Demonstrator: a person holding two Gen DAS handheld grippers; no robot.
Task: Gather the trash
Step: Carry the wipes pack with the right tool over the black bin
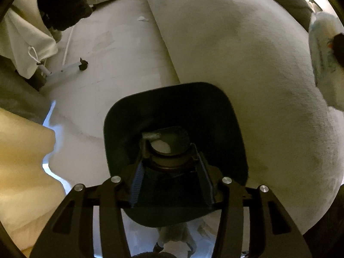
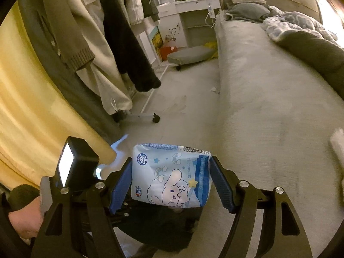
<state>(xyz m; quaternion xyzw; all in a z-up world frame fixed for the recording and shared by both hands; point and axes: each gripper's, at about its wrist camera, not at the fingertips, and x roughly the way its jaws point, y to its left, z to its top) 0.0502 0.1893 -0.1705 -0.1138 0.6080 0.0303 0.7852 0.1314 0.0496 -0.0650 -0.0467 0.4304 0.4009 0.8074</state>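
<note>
My left gripper point(image 1: 169, 150) is shut on the near rim of a black trash bin point(image 1: 228, 129) and holds it above the floor beside the bed. Inside the bin lie a round container with a white top point(image 1: 161, 146) and a bit of crumpled wrap. My right gripper point(image 2: 171, 172) is shut on a light blue tissue pack with a cartoon rabbit print point(image 2: 172, 174), held over the bin's dark shape point(image 2: 167, 225). The pack also shows at the right edge of the left wrist view point(image 1: 322, 49). A small white scrap point(image 2: 214, 89) lies on the floor by the bed; it also shows in the left wrist view point(image 1: 142, 18).
A bed with a beige cover point(image 2: 268, 107) fills the right, with blankets and pillows point(image 2: 290, 28) on it. A wheeled clothes rack point(image 2: 148, 116) with hanging coats stands left. A yellow curtain point(image 2: 25, 99) is at far left. A white desk point(image 2: 189, 10) and low stool point(image 2: 191, 56) stand behind.
</note>
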